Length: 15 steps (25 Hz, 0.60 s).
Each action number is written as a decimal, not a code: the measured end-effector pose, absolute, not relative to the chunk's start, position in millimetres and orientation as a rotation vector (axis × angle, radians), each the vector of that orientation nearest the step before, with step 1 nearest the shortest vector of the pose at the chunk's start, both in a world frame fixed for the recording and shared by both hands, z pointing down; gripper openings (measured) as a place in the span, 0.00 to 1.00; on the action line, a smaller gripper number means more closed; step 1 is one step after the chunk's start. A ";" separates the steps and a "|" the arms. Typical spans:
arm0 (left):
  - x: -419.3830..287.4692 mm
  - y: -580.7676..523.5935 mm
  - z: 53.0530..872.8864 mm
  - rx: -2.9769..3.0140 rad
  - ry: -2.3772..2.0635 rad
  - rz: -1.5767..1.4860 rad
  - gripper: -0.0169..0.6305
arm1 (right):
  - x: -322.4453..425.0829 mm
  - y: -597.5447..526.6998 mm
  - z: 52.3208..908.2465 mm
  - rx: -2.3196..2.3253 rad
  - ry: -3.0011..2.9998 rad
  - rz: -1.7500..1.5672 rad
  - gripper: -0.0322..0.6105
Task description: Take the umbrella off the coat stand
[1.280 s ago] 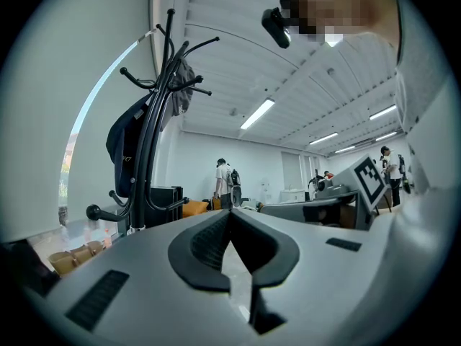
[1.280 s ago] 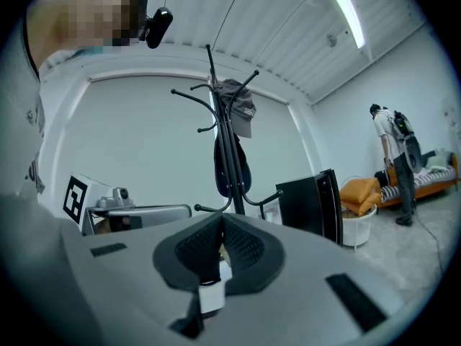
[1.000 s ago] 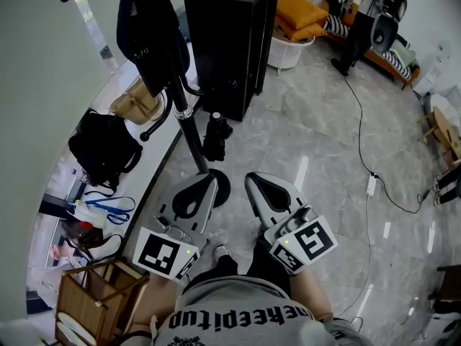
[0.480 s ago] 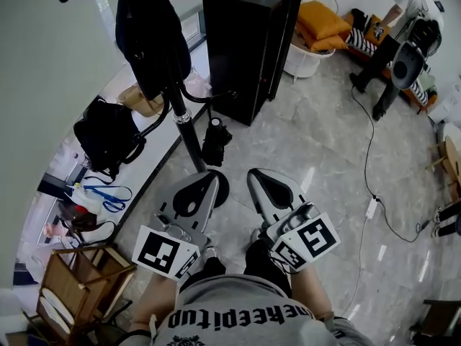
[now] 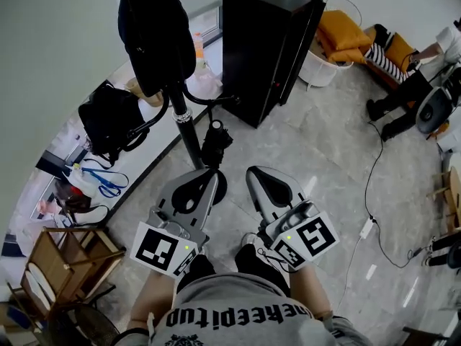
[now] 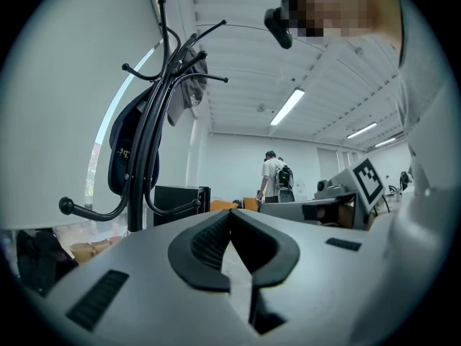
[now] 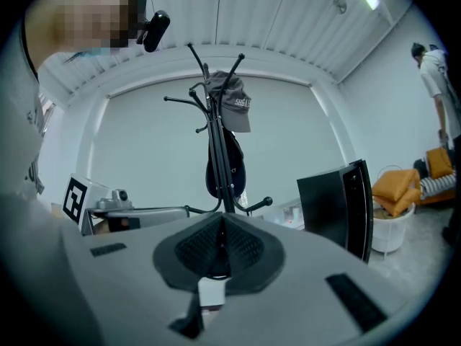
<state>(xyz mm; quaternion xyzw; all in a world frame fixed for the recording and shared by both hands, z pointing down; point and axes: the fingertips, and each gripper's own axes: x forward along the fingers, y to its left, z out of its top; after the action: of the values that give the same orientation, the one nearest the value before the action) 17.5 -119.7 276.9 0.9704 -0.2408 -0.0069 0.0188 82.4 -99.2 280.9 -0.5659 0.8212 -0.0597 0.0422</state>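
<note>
The black coat stand rises just ahead of me, with a dark bag hung high on it. A small black folded umbrella dangles from a low hook beside the pole, above the round base. My left gripper is shut and empty, its tip close under the umbrella. Beside it, my right gripper is also shut with nothing in it. The left gripper view has the stand at upper left beyond the left gripper. In the right gripper view, the stand with a grey cap stands straight past the right gripper.
A tall black cabinet stands right of the stand. A black bag lies on the low sill at left, and a wooden stool is at lower left. A white basket with orange cushions, a floor cable and a person are at right.
The view has swung so the cabinet, basket and person slide right. The stand and umbrella sit slightly lower, nearer the gripper tips. Both grippers stay shut.
</note>
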 end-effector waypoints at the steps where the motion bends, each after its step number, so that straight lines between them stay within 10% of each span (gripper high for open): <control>1: 19.3 -121.2 277.6 3.006 -0.765 -0.024 0.05 | 84.3 -101.4 281.6 -1.718 2.525 -0.184 0.07; 15: 33.9 -123.7 281.7 2.940 -1.007 -0.057 0.05 | 103.7 -116.7 284.3 -1.528 2.665 -0.178 0.07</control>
<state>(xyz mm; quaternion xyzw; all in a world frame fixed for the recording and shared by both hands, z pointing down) 33.9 -123.7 281.7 0.9457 -0.3240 -0.0185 0.0164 103.7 -116.7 284.3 -0.4963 0.8656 -0.0577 0.0324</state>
